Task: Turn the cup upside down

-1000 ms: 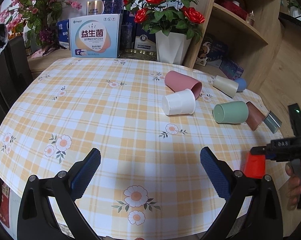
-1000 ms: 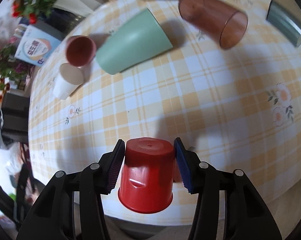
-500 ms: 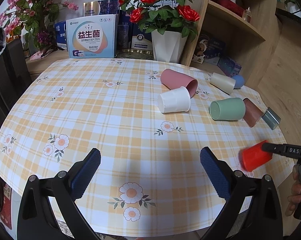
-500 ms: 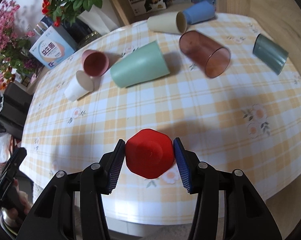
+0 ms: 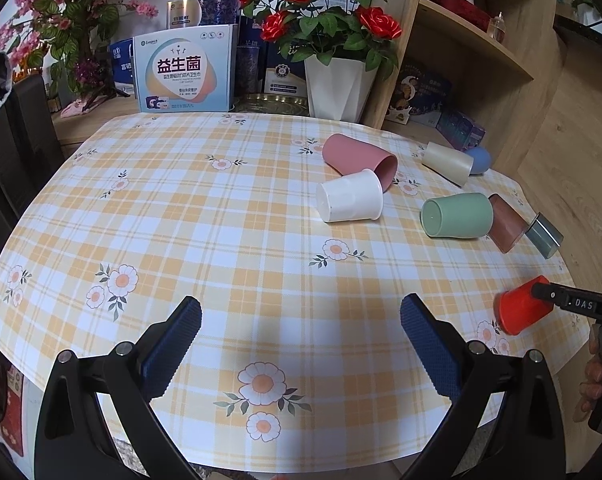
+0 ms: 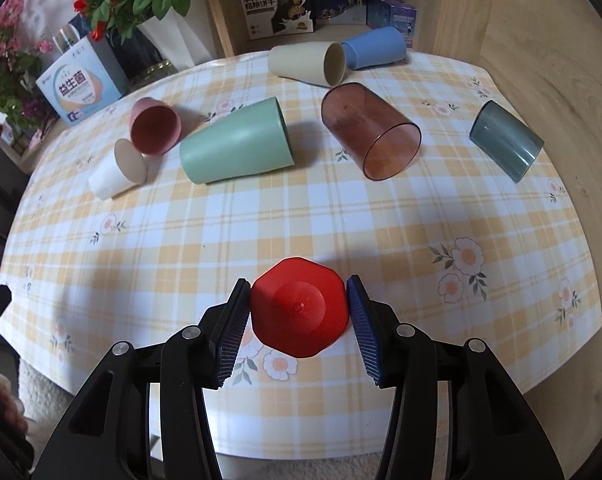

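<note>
My right gripper (image 6: 299,314) is shut on a red cup (image 6: 299,308), its closed base pointing away from me, low over the checked tablecloth near the front edge. In the left wrist view the red cup (image 5: 521,312) hangs tilted at the table's right edge, mouth down and to the left, held by the right gripper (image 5: 541,294). My left gripper (image 5: 301,340) is open and empty above the front of the table.
Several cups lie on their sides: white (image 6: 115,172), pink (image 6: 155,126), green (image 6: 237,146), brown clear (image 6: 371,132), grey clear (image 6: 505,140), cream (image 6: 307,64), blue (image 6: 375,48). A white flower pot (image 5: 335,88), boxes and a wooden shelf stand behind the table.
The right gripper has turned the red cup from side-on to base-forward and lowered it toward the table. The left gripper stayed open and nearly still.
</note>
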{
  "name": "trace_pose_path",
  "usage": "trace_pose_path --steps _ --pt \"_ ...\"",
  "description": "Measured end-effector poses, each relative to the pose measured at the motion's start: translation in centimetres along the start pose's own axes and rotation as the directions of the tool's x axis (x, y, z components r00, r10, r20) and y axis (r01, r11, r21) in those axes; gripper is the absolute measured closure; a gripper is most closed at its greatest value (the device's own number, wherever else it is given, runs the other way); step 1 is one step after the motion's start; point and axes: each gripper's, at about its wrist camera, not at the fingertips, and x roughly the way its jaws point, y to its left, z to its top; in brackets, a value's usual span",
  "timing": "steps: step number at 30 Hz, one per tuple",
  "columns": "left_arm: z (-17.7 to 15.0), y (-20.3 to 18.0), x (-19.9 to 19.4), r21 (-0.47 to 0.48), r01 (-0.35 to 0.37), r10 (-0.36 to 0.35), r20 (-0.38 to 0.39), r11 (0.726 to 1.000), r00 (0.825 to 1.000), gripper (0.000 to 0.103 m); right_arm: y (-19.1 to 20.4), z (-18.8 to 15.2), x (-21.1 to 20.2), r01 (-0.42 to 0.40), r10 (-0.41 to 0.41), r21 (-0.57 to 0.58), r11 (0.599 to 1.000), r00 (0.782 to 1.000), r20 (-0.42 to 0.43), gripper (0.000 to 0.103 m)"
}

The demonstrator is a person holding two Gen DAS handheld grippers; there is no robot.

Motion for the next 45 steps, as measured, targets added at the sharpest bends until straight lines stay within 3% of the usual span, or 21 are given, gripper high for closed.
trace_pose_path --steps 17,32,35,38,41,45 --pt "0.0 0.3 0.1 -0.006 -0.008 0.008 -0.004 1.0 1.0 0.006 1.9 -0.6 1.1 0.028 -0.028 -0.039 0.999 1.0 -0.003 0.055" --pt "0.4 -0.2 -0.6 0.012 -0.009 0.009 0.004 1.0 1.0 0.006 1.9 -0.6 0.9 -0.007 0.007 -0.034 0.999 1.0 -0.013 0.053" --pt "0.8 -0.8 -1.4 0.038 -0.012 0.012 0.021 0.999 1.0 0.006 1.9 -0.6 0.1 -0.029 0.029 -0.027 0.999 1.0 0.004 0.05" --pt "1.4 -1.4 -2.5 0.069 -0.01 0.007 0.038 0.998 0.999 0.006 1.8 -0.5 -1.4 -0.061 0.061 -0.019 0.998 0.997 0.036 0.034" --pt "2.1 -2.0 -4.0 0.093 0.005 -0.011 0.066 0.996 0.998 0.006 1.9 -0.4 -3.5 -0.083 0.083 -0.009 0.997 0.993 0.084 0.03" --pt "3.0 -3.0 -6.5 0.117 0.038 -0.05 0.105 0.992 0.993 0.006 2.0 -0.4 -6.7 -0.112 0.113 -0.015 0.994 0.983 0.142 0.017"
